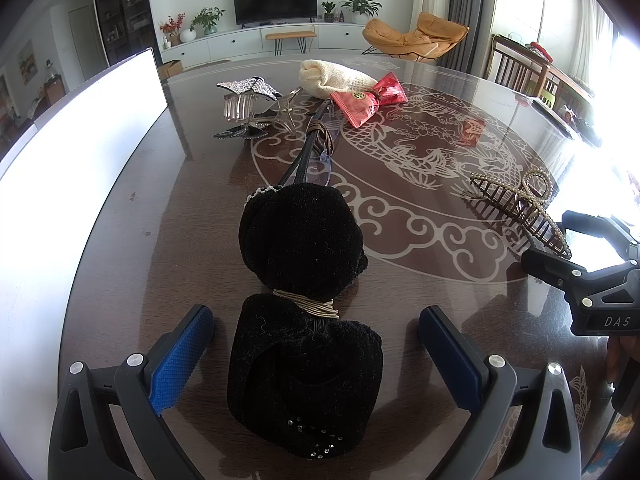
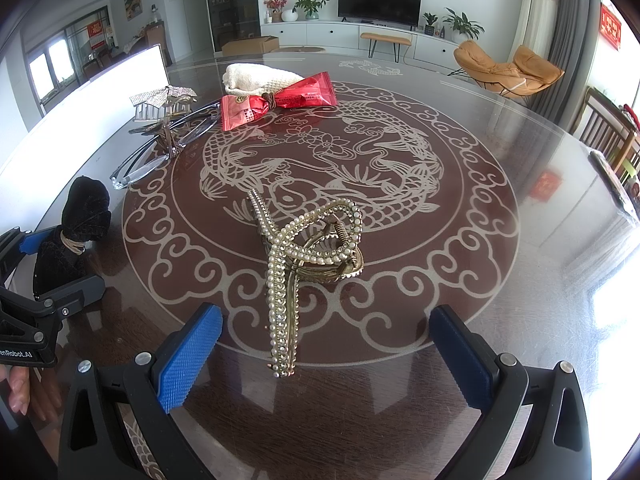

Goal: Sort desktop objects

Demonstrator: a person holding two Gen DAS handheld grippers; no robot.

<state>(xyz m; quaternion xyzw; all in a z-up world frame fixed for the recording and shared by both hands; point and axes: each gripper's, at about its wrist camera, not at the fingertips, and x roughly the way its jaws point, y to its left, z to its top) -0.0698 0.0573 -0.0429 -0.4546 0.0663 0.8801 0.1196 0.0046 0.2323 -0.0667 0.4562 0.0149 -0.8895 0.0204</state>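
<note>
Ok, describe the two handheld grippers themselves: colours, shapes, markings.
Both grippers are black plastic frames with silver screw heads and two flat fingers faced with blue textured pads. The left gripper carries white "enRobot.AI" lettering on its body; the right gripper shows "DAS" in the left wrist view. No cables or sleeves show.

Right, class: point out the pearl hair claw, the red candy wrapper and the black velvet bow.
pearl hair claw [image 2: 285, 280], right wrist view, on its pearl-studded arm
red candy wrapper [image 2: 276, 101], right wrist view, near its tied middle
black velvet bow [image 1: 304, 240], left wrist view, on its upper lobe
</note>
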